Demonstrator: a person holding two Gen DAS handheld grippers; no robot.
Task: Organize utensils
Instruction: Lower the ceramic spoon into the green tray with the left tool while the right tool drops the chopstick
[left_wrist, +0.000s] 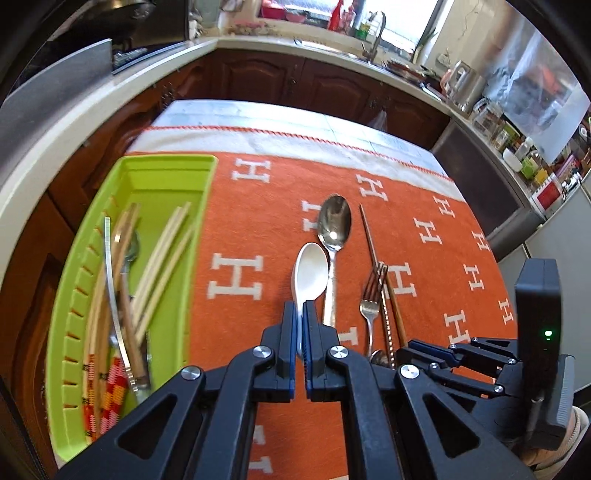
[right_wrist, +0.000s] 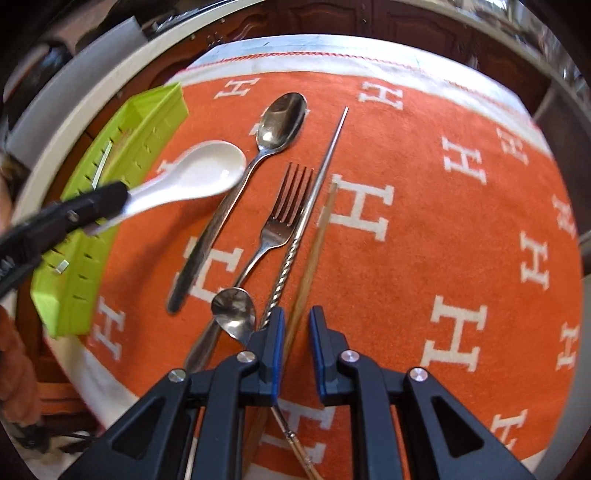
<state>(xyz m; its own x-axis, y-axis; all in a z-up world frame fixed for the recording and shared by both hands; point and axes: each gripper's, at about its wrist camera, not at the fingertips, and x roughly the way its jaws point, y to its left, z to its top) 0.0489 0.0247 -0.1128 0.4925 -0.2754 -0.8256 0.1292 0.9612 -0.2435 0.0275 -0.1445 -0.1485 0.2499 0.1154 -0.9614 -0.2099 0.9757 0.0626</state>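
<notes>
Currently, our left claw (left_wrist: 299, 314) pinches the white spoon (left_wrist: 311, 269); the right claw (right_wrist: 297, 325), narrowly spread, straddles a wooden chopstick (right_wrist: 314, 251); several utensils remain outside the green tray (left_wrist: 173, 173).

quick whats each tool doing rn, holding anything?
Left tool: shut on the white spoon, lifted off the cloth.
Right tool: jaws apart around a wooden chopstick, not pressing on it; open.

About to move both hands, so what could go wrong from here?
The left gripper pinches only the handle end of the white spoon; its heavy bowl could swing or slip out before the green tray. The right gripper straddles a wooden chopstick lying against the twisted metal one, and could drag both.
</notes>
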